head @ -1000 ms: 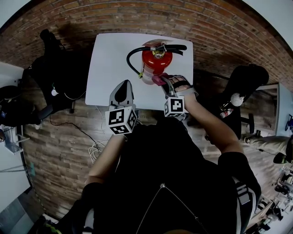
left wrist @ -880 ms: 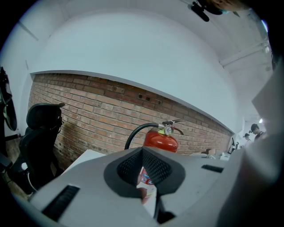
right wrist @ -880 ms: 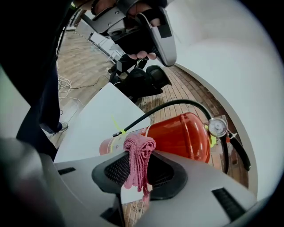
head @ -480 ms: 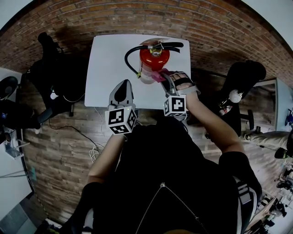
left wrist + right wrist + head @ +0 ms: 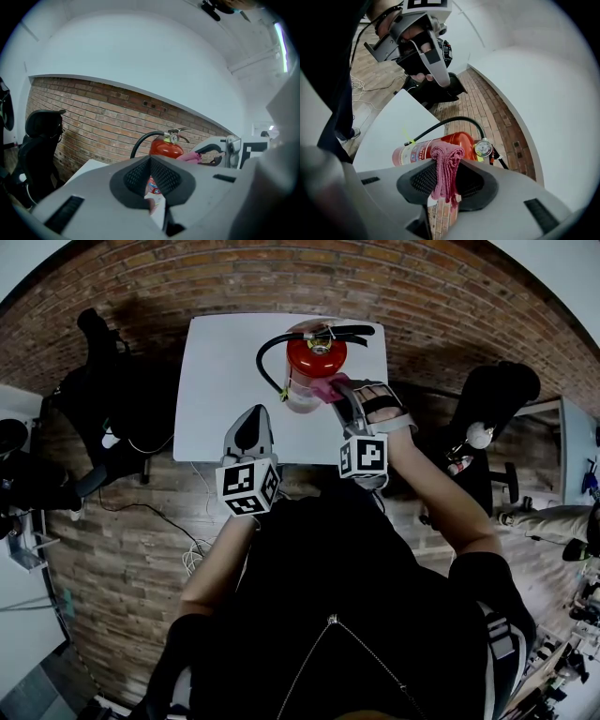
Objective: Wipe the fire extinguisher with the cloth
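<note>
Wiping is under way, judging by the cloth's position. Right tongs (image 5: 343, 395) are clenched on a folded pink cloth (image 5: 446, 169), which pokes out past the tips. In the head view the cloth (image 5: 327, 388) sits against the near-right shoulder of the extinguisher (image 5: 314, 356); contact looks likely but I can't confirm it. The extinguisher stands upright toward the far edge of the white desk (image 5: 220, 371), with its black hose looping to the left and the handle and gauge on top.

Left tongs (image 5: 253, 416) are pressed together with nothing between them. They hang over the near edge of the desk, near-left of the extinguisher and apart from it, so they are not steadying it.

Progress: the cloth is grasped and brought to the body, so that part is done. No view shows which parts are clean. Probably left to do are the left and far sides, the lower body, the hose and the top.
</note>
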`<state>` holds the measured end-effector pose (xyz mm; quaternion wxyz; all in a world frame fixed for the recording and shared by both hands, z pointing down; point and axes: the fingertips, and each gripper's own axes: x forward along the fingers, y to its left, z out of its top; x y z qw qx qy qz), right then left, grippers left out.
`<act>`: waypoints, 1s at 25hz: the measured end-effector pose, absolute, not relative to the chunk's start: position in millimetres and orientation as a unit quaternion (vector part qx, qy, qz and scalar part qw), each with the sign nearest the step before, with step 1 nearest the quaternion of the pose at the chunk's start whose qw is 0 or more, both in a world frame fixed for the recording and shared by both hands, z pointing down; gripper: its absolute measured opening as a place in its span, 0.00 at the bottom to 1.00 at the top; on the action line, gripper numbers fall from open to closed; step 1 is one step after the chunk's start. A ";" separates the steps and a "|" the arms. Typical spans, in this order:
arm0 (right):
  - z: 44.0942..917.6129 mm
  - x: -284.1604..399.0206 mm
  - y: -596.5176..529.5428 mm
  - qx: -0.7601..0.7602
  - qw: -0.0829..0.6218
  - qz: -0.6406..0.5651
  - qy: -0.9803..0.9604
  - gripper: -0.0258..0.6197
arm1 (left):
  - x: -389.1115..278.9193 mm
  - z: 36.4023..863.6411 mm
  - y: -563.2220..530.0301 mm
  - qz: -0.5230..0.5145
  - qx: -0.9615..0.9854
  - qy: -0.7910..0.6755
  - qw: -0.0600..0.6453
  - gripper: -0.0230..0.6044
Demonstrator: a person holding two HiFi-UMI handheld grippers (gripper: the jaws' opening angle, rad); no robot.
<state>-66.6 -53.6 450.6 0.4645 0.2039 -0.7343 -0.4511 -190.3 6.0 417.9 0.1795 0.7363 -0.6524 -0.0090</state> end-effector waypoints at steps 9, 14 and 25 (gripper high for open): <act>417.6 -67.2 -51.6 0.248 0.454 -0.453 -0.726 0.22 | -194.3 412.5 12.5 -0.016 0.741 -0.649 0.174 0.05; 397.8 -67.2 -55.2 0.287 0.442 -0.423 -0.738 0.22 | -194.7 410.8 15.7 -0.018 0.743 -0.646 0.173 0.05; 455.9 -86.4 -20.0 0.265 0.476 -0.319 -0.776 0.22 | -200.5 422.9 25.9 -0.014 0.741 -0.646 0.182 0.05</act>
